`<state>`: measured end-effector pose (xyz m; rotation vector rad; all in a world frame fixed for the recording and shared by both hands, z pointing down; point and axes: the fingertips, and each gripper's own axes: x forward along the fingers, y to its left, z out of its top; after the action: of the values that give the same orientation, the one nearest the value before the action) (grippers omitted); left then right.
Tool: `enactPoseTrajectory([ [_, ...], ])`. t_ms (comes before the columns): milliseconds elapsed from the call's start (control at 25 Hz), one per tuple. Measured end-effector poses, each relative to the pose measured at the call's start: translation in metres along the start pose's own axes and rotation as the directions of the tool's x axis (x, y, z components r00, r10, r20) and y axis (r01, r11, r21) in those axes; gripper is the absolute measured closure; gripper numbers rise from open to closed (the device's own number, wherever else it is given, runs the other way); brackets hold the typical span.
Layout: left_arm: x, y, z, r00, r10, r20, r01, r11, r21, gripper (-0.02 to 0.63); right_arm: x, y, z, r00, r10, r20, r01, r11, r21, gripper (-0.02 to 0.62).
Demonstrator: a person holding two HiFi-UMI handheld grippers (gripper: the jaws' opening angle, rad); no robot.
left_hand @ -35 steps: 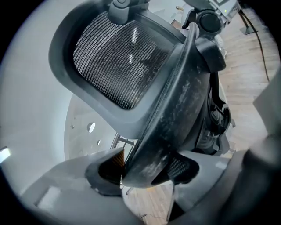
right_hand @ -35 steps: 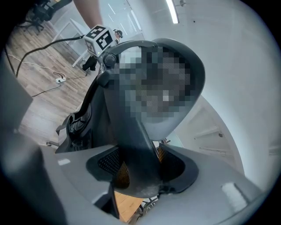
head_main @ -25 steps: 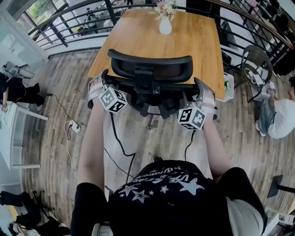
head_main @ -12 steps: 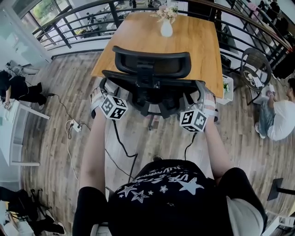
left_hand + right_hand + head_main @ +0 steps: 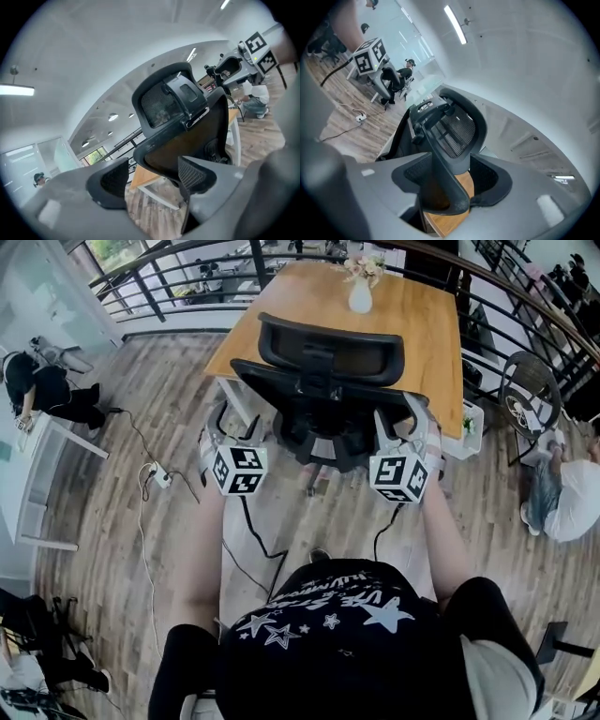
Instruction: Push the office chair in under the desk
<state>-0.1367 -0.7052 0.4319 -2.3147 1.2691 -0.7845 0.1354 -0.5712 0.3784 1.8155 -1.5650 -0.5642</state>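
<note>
The left gripper point(image 5: 154, 176) has come off the office chair point(image 5: 330, 381) since a second ago. Its jaws have just been opening and stand apart with nothing between them. The right gripper point(image 5: 450, 180) has jaws that have just been closing, and they are clamped on the backrest's right edge. The chair stands at the near edge of the surface point(image 5: 412, 329), with its backrest on the side away from it.

Wood-plank floor point(image 5: 112, 427) throughout. A white vase point(image 5: 360, 298) stands upright, holding pale flowers point(image 5: 364, 265). A black railing point(image 5: 178, 268) runs along the far side. A white power strip point(image 5: 157, 474) lies on the floor at left, with a cord trailing from it. A white table point(image 5: 21, 493) sits at the left edge, with a person in dark clothes point(image 5: 37, 390) nearby. At right stands a round wire chair point(image 5: 523, 390), and beside it a person in white point(image 5: 567, 498) sits on the floor.
</note>
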Motion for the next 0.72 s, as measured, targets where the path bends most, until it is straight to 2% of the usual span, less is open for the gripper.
enactPoseTrajectory([
  [120,-0.028,0.001,0.001,1.000,0.021,0.010,-0.021,0.999,-0.031,0.264,-0.012,0.005,0.018,0.999,0.020,0.040,-0.023,0.997,0.075,0.344],
  [320,-0.079,-0.001,0.000,0.999,0.035,0.022,-0.032,0.995,-0.096,0.268,-0.033,0.025,0.043,0.992,0.089,0.093,-0.104,0.979,0.176,0.377],
  [600,-0.143,-0.002,-0.013,0.990,0.141,0.028,-0.136,0.982,-0.133,0.369,-0.065,0.049,0.071,0.981,0.123,0.152,-0.153,0.967,0.205,0.469],
  [720,-0.170,-0.008,-0.020,0.985,0.171,0.026,-0.164,0.971,-0.171,0.425,-0.082,0.056,0.078,0.978,0.134,0.160,-0.168,0.960,0.222,0.543],
])
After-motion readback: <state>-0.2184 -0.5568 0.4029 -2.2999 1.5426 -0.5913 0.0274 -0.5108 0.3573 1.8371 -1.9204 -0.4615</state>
